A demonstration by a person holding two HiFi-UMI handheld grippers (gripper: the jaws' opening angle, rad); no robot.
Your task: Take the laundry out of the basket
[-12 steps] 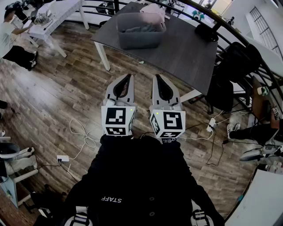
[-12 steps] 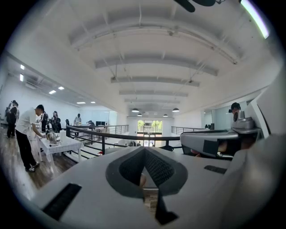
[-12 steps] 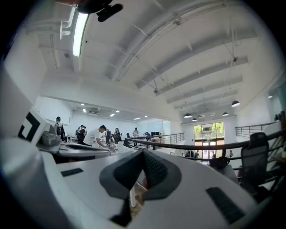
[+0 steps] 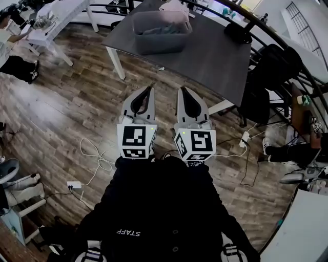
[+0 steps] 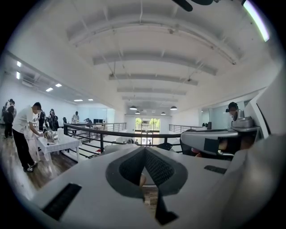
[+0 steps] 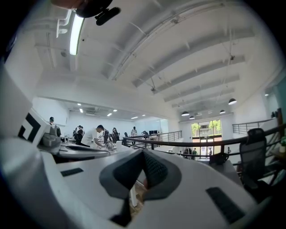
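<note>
A grey plastic basket [image 4: 160, 37] stands on the dark table [image 4: 205, 59] at the top of the head view, with grey laundry [image 4: 156, 29] inside and a pale piece [image 4: 174, 8] at its far rim. My left gripper [image 4: 151, 87] and right gripper [image 4: 181, 89] are held side by side over the wooden floor, well short of the table. Both point level toward it, shut and holding nothing. In the left gripper view the left gripper [image 5: 144, 150] shows its jaws meeting at the tip. The right gripper view shows the right gripper [image 6: 143, 153] closed the same way.
A black office chair [image 4: 267, 77] stands at the table's right end, and a black object [image 4: 238, 35] lies on the table. White cables [image 4: 97, 157] and a power strip [image 4: 73, 184] lie on the floor. A white table [image 4: 54, 20] and a person [image 4: 15, 61] are far left.
The table and basket sit slightly higher in the head view. Both grippers stay side by side and shut.
</note>
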